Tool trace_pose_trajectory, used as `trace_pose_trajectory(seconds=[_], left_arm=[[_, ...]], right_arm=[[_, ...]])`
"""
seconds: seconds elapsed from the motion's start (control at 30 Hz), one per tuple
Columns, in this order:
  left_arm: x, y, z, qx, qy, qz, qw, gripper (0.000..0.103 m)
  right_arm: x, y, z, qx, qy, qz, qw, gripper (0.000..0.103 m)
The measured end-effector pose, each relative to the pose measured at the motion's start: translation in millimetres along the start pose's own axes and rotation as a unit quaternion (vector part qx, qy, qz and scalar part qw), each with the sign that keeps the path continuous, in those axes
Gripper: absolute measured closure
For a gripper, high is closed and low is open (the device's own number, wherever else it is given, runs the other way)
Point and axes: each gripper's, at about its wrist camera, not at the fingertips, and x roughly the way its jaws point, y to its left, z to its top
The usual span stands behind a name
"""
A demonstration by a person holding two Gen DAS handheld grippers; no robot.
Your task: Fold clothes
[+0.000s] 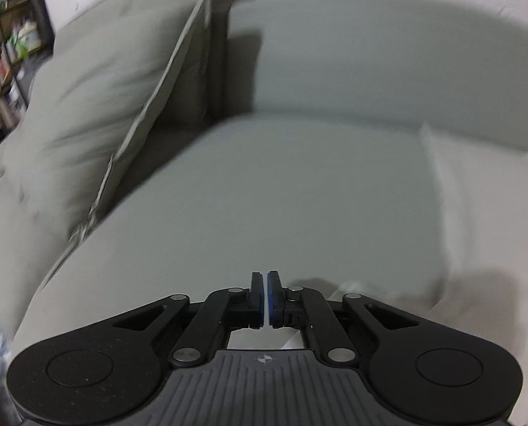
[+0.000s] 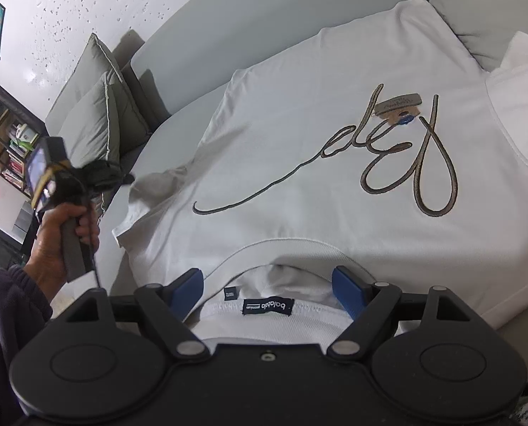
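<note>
A white T-shirt (image 2: 317, 142) with brown script lettering lies spread face up on a grey sofa seat (image 2: 168, 127). A card hang tag (image 2: 399, 104) rests on the lettering. My right gripper (image 2: 267, 271) hangs open over the collar, its blue pads either side of the dark neck label (image 2: 267, 307). A hand (image 2: 50, 234) holds my left gripper (image 2: 127, 178) at the shirt's left sleeve (image 2: 157, 184), which is bunched and lifted. In the left wrist view my left gripper (image 1: 265, 277) is shut with a thin white layer between its pads; the shirt (image 1: 477, 213) shows at right.
Grey piped cushions (image 2: 97, 124) lean at the sofa's left end, also in the left wrist view (image 1: 86, 124). A pale cushion (image 2: 484, 3) sits at the far right. A cluttered bookshelf (image 2: 4, 135) stands beyond the sofa. Bare seat (image 1: 264, 195) lies ahead of the left gripper.
</note>
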Motion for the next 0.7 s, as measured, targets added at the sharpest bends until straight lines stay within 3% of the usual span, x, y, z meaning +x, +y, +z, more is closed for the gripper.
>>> trace_pose_trajectory(seconds=[0.07, 0.13, 0.3, 0.4, 0.43, 0.5, 0.57, 0.6, 0.67, 0.7], left_arm=[[-8.4, 10.6, -2.8, -0.031, 0.007, -0.007, 0.9995, 0.089], [-35.7, 16.3, -8.3, -0.053, -0.021, -0.023, 0.9981, 0.088], [-122.0, -9.2, -44.4, -0.052, -0.089, -0.111, 0.9885, 0.065], [-165.7, -27.5, -77.3, -0.029, -0.104, -0.164, 0.9805, 0.061], [-179.2, -33.6, -87.7, -0.021, -0.107, -0.177, 0.9781, 0.06], [-201.1, -42.0, -99.8, -0.016, -0.106, -0.203, 0.9733, 0.056], [-222.0, -49.2, -109.4, -0.015, -0.103, -0.23, 0.9676, 0.051], [-230.5, -54.2, -114.0, -0.017, -0.102, -0.244, 0.9643, 0.049], [-243.5, -61.7, -119.5, -0.021, -0.1, -0.269, 0.9577, 0.032], [-248.5, -64.2, -120.3, -0.021, -0.099, -0.28, 0.9547, 0.029]], right_arm=[[-1.7, 0.6, 0.7, 0.003, -0.001, 0.002, 1.0, 0.023], [-9.0, -1.7, 1.9, 0.018, -0.009, 0.009, 1.0, 0.023], [-47.6, -10.6, 6.0, 0.065, -0.053, 0.029, 0.996, 0.023], [-84.5, -17.3, 11.3, 0.094, -0.092, 0.076, 0.988, 0.023], [-92.7, -20.8, 12.0, 0.11, -0.103, 0.112, 0.982, 0.023], [-106.1, -28.6, 12.4, 0.147, -0.121, 0.197, 0.962, 0.021], [-119.5, -36.3, 12.9, 0.182, -0.137, 0.28, 0.933, 0.013], [-126.2, -40.2, 13.2, 0.199, -0.145, 0.321, 0.915, 0.007], [-139.7, -48.0, 13.6, 0.231, -0.16, 0.399, 0.873, 0.0], [-146.4, -51.9, 13.9, 0.247, -0.167, 0.438, 0.848, 0.0]])
